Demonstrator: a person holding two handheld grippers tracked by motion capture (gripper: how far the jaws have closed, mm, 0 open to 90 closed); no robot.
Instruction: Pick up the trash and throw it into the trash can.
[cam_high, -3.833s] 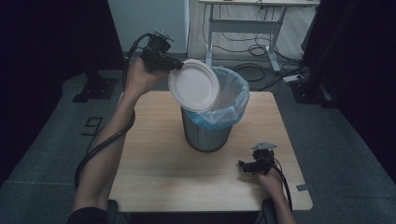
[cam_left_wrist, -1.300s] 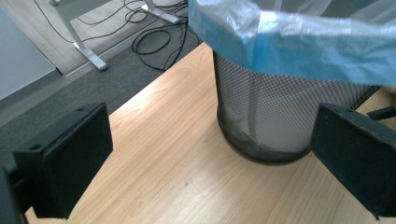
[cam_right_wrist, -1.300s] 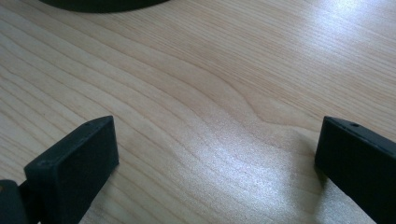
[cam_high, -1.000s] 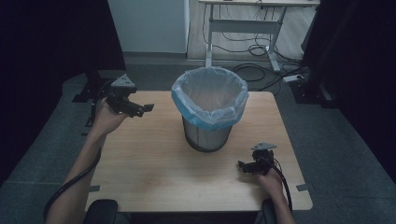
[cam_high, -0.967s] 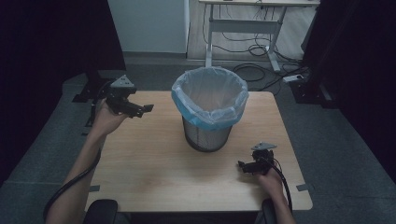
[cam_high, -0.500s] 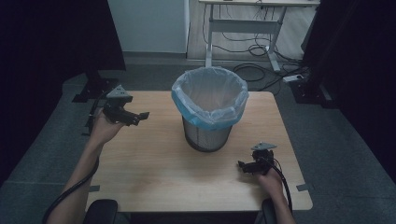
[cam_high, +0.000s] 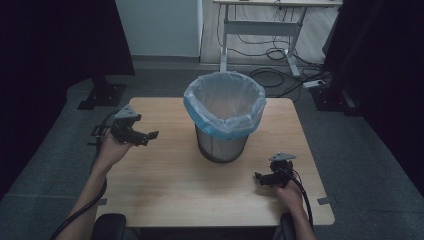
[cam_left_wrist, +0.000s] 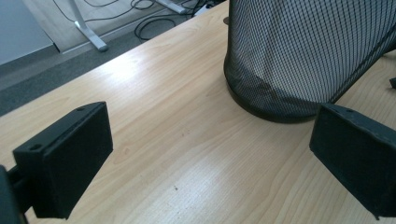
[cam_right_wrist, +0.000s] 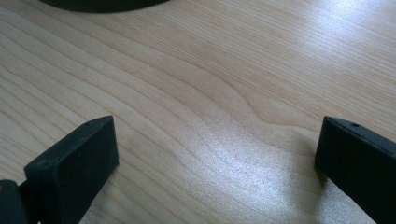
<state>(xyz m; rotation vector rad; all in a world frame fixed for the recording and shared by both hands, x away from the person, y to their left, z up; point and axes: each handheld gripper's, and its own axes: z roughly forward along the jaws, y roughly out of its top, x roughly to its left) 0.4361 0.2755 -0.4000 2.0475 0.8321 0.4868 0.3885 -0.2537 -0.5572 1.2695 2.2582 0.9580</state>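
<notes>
A black mesh waste bin (cam_high: 223, 145) with a pale blue liner (cam_high: 225, 107) stands upright at the middle of the wooden table (cam_high: 175, 195). My left gripper (cam_high: 148, 137) hovers low over the table's left part, pointing toward the bin, open and holding nothing. In the left gripper view the left gripper (cam_left_wrist: 210, 156) has its jaws wide apart, and the bin (cam_left_wrist: 303, 51) stands just ahead to the right. My right gripper (cam_high: 260, 178) rests on the table at the front right, open and holding nothing. The right gripper view looks between its spread jaws (cam_right_wrist: 215, 163) at bare wood, with the bin's base (cam_right_wrist: 102, 3) at the top edge.
Behind the table stands a white desk frame (cam_high: 260, 25) with cables (cam_high: 272, 75) and a power strip (cam_high: 316, 83) on the grey floor. A black stand base (cam_high: 102, 95) sits off the table's far left corner. Dark curtains close in both sides.
The left gripper held a white round disc over the bin 3.8 s ago; that disc is gone from view. Over the last second the empty left gripper has come down and nearer. The right gripper stayed still.
</notes>
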